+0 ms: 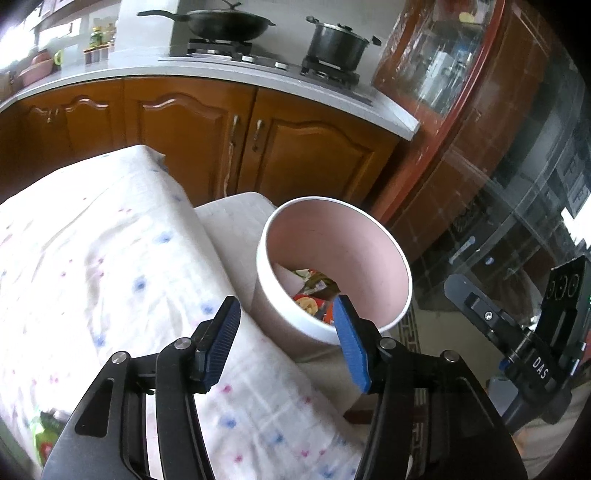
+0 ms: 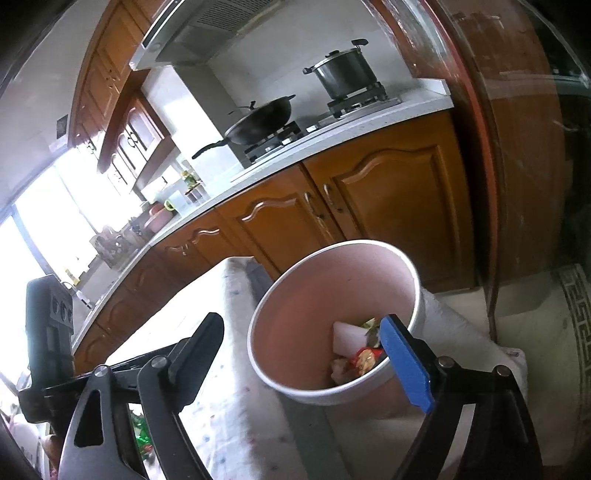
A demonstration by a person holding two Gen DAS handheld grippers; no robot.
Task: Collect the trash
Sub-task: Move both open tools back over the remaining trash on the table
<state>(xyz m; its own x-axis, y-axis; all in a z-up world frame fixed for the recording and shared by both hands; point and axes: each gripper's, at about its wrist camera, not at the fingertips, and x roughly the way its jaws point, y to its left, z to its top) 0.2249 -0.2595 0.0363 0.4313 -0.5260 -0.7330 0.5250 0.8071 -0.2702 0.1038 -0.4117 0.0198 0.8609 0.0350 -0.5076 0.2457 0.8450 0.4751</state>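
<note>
Partly hidden: trash (image 1: 314,295) in the bin (image 1: 369,236), masked by a blue pad and the rim; wrappers and a white piece are made out. Bin: pink-lined, placed off the cloth-covered table (image 1: 110,258) edge. Left gripper (image 1: 286,343) and right gripper (image 2: 303,354): released, nothing grasped. Room: kitchen cabinets (image 1: 184,140), wok (image 1: 225,22), pot (image 1: 336,44).

At about seven o'clock in the left wrist view, a green and red wrapper (image 1: 46,434) is cut off behind the left gripper's frame. The trash (image 2: 360,349) in the pink bin (image 2: 295,314) lies partly hidden behind a blue pad (image 2: 406,363); its pieces blur together.
</note>
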